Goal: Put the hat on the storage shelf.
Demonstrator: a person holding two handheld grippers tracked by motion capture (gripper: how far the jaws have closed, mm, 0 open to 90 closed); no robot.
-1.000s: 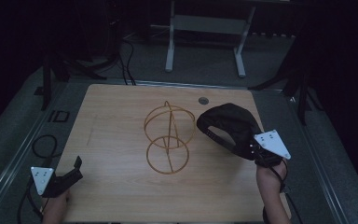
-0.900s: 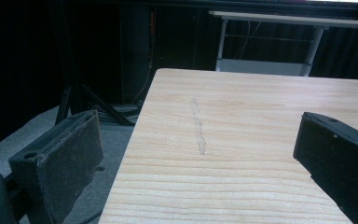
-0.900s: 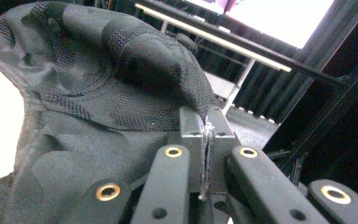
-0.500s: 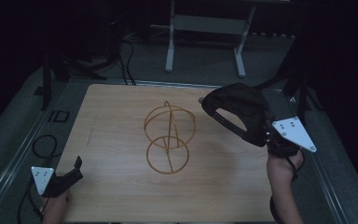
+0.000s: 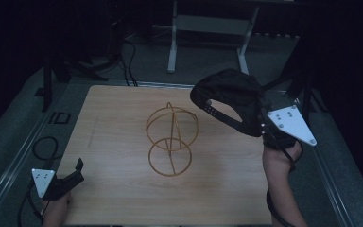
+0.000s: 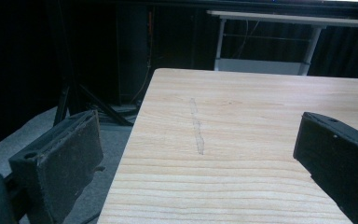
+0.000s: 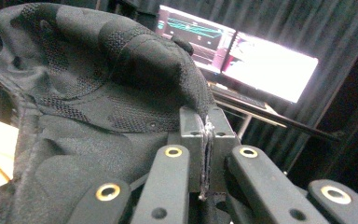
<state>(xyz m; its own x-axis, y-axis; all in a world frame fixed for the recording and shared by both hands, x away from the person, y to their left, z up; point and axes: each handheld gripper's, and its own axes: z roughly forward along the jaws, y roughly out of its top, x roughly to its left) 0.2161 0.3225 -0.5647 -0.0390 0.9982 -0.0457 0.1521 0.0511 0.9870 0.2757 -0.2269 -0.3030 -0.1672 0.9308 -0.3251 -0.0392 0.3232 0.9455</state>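
Observation:
A black mesh cap [image 5: 230, 97] hangs in the air above the table's right side, with my right gripper [image 5: 261, 126] shut on its edge. In the right gripper view the two jaws meet with the cap's [image 7: 98, 70] fabric pinched between them at my right gripper [image 7: 206, 128]. A gold wire stand [image 5: 171, 138], made of two hoops on a ring, stands in the middle of the wooden table [image 5: 113, 109], left of and below the cap. My left gripper [image 5: 77, 171] rests at the table's near left corner, and in its own view my left gripper [image 6: 200, 140] is open over bare wood.
Behind the table stands a white metal frame [image 5: 208, 28]. Cables [image 5: 42, 147] lie on the grey floor to the left. Two lit monitors [image 7: 261, 60] glow beyond the cap. A faint pale streak [image 6: 196, 126] marks the wood ahead of the left jaws.
My right gripper has risen with the cap and drifted to the right, lifting the cap well off the table. The left gripper and the wire stand have stayed put.

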